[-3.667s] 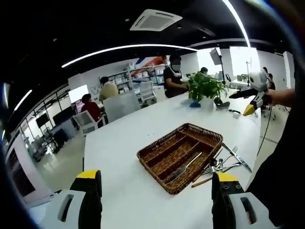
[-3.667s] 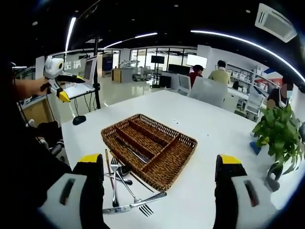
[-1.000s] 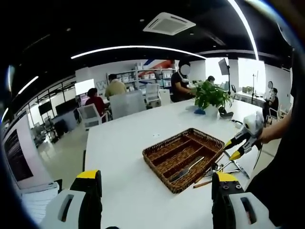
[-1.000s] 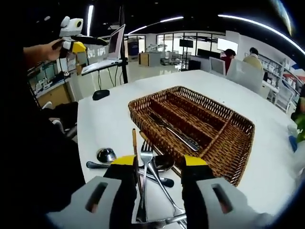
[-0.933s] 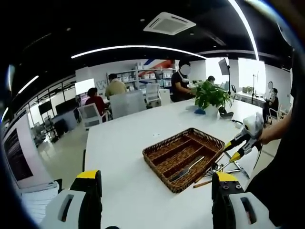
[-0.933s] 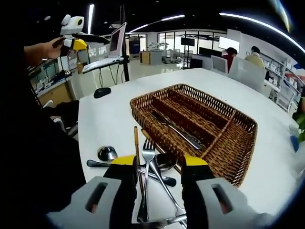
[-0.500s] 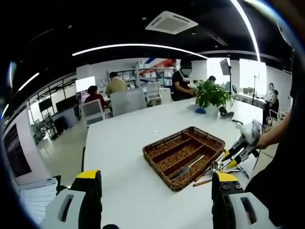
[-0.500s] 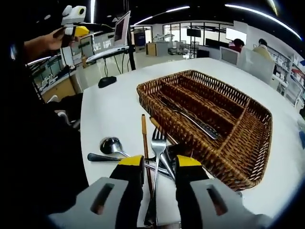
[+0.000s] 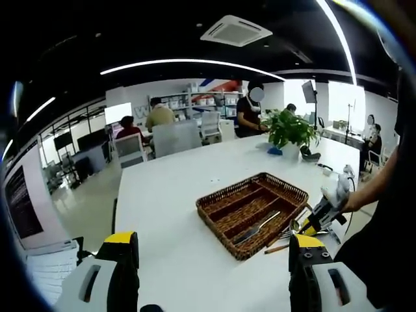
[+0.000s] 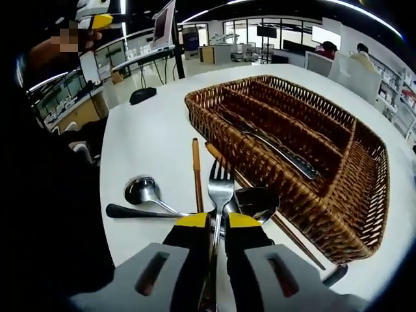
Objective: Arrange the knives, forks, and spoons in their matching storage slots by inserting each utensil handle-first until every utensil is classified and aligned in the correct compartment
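Note:
A brown wicker cutlery basket (image 10: 364,195) with long slots lies on the white table, with one knife (image 10: 276,156) in a slot. Before it lies a pile: a fork (image 10: 220,185), two spoons (image 10: 144,190) (image 10: 259,200), wooden chopsticks (image 10: 196,172) and a black-handled utensil (image 10: 140,211). My right gripper (image 10: 218,224) is low over the pile, jaws shut on the fork's handle, tines pointing toward the basket. In the left gripper view the basket (image 9: 214,205) sits mid-table, and my left gripper (image 9: 212,260) hangs well back, wide open. The right gripper (image 9: 320,216) shows beside the basket.
A potted plant (image 9: 289,130) stands at the table's far end, with people and chairs behind it. A black mouse (image 10: 142,95) lies near the table edge, with a laptop (image 10: 162,26) on a stand beyond. Bare white tabletop (image 9: 162,214) stretches left of the basket.
My right gripper dropped to the cutlery pile and its jaws narrowed from open to shut around the fork's handle. The left gripper stayed open and back.

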The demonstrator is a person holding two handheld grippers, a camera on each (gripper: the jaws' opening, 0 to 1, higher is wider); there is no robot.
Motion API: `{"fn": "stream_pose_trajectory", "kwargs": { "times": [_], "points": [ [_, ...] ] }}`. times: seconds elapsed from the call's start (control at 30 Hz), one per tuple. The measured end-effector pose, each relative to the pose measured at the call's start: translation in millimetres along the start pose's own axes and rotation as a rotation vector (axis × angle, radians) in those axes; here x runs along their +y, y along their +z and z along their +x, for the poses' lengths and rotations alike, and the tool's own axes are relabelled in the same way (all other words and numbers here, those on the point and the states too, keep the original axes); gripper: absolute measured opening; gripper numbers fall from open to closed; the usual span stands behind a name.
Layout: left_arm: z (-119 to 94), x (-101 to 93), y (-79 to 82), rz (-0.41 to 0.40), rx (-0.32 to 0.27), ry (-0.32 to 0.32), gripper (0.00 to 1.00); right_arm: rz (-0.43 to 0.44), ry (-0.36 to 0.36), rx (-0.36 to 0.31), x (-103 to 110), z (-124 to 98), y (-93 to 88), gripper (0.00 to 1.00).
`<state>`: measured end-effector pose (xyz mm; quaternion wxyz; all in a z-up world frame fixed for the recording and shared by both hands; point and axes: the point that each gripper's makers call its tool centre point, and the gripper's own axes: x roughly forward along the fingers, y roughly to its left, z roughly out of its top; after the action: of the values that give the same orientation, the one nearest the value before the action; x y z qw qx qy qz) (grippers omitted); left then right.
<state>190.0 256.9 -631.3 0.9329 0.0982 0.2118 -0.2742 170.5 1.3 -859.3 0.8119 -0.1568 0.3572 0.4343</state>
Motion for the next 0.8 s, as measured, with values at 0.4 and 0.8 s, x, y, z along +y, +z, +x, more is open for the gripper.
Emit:
{"fn": "stream_pose_trajectory", "kwargs": {
  "times": [0.4, 0.8],
  "points": [
    [1.9, 4.2, 0.5, 0.001, 0.003, 0.001, 1.00, -0.078, -0.028, 0.032, 0.2, 12.2, 0.0, 0.03],
    [2.5, 10.4, -3.4, 0.002, 0.000, 0.001, 1.00, -0.073, -0.058, 0.038, -6.2, 6.5, 0.3, 0.00]
  ]
}}
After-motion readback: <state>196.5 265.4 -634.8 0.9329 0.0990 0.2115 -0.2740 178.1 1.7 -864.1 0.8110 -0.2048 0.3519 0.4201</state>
